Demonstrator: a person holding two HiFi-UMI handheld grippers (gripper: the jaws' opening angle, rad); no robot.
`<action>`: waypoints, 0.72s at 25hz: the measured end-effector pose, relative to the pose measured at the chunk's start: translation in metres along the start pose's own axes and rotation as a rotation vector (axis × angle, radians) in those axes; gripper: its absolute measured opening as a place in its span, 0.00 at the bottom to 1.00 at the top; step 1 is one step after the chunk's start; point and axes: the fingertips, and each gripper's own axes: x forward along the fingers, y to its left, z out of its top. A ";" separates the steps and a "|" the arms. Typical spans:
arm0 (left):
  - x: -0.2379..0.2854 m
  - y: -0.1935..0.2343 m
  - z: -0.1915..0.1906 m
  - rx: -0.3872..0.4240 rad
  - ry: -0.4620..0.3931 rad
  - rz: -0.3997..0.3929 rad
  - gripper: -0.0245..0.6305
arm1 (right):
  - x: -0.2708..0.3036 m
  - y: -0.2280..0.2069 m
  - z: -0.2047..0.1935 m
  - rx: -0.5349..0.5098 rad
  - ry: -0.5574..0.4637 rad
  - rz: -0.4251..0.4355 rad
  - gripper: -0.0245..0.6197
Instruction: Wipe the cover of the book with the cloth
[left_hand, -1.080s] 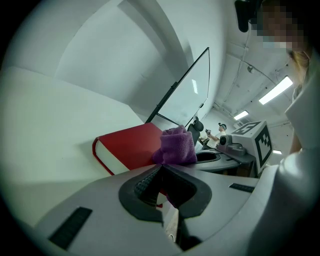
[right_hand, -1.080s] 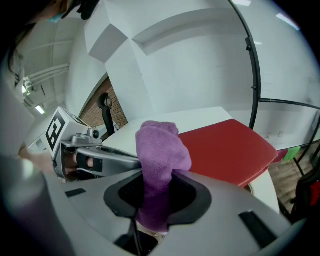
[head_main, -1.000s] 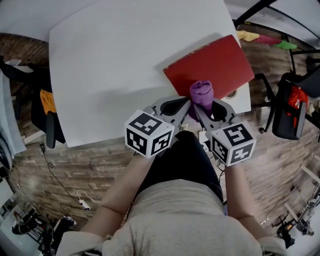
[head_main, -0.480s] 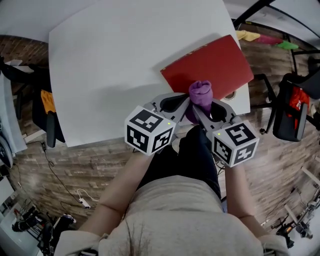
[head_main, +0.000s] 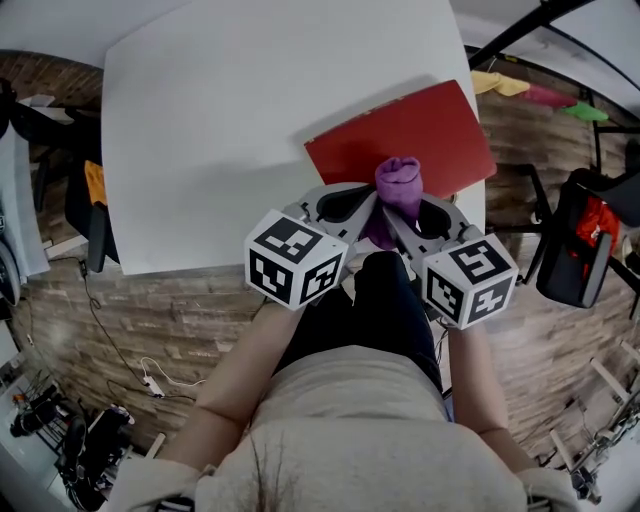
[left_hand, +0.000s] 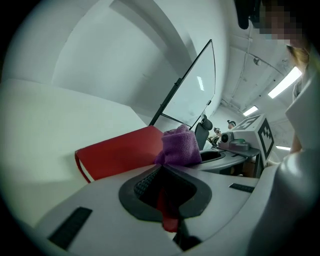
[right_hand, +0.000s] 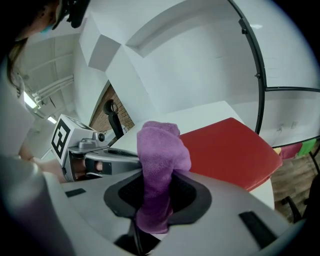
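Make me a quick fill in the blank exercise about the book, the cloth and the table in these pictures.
1. The right gripper is shut on a cloth whose colour is ____.
2. The book has a cover that is ____.
3. The book lies flat on a table whose top is ____.
Missing words: purple; red; white.

The red book (head_main: 420, 130) has shifted left, its near corner now ahead of the left claw (head_main: 372, 200). A second ago it lay nearer the right claw (head_main: 392, 212).
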 end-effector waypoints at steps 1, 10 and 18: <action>0.002 -0.001 0.001 -0.004 -0.002 0.003 0.07 | -0.001 -0.004 0.001 0.000 0.000 0.002 0.22; 0.016 -0.002 0.016 -0.010 -0.023 0.067 0.07 | -0.011 -0.039 0.007 0.002 0.001 0.015 0.22; 0.022 -0.005 0.032 -0.017 -0.060 0.105 0.07 | -0.016 -0.058 0.014 -0.013 0.010 0.038 0.22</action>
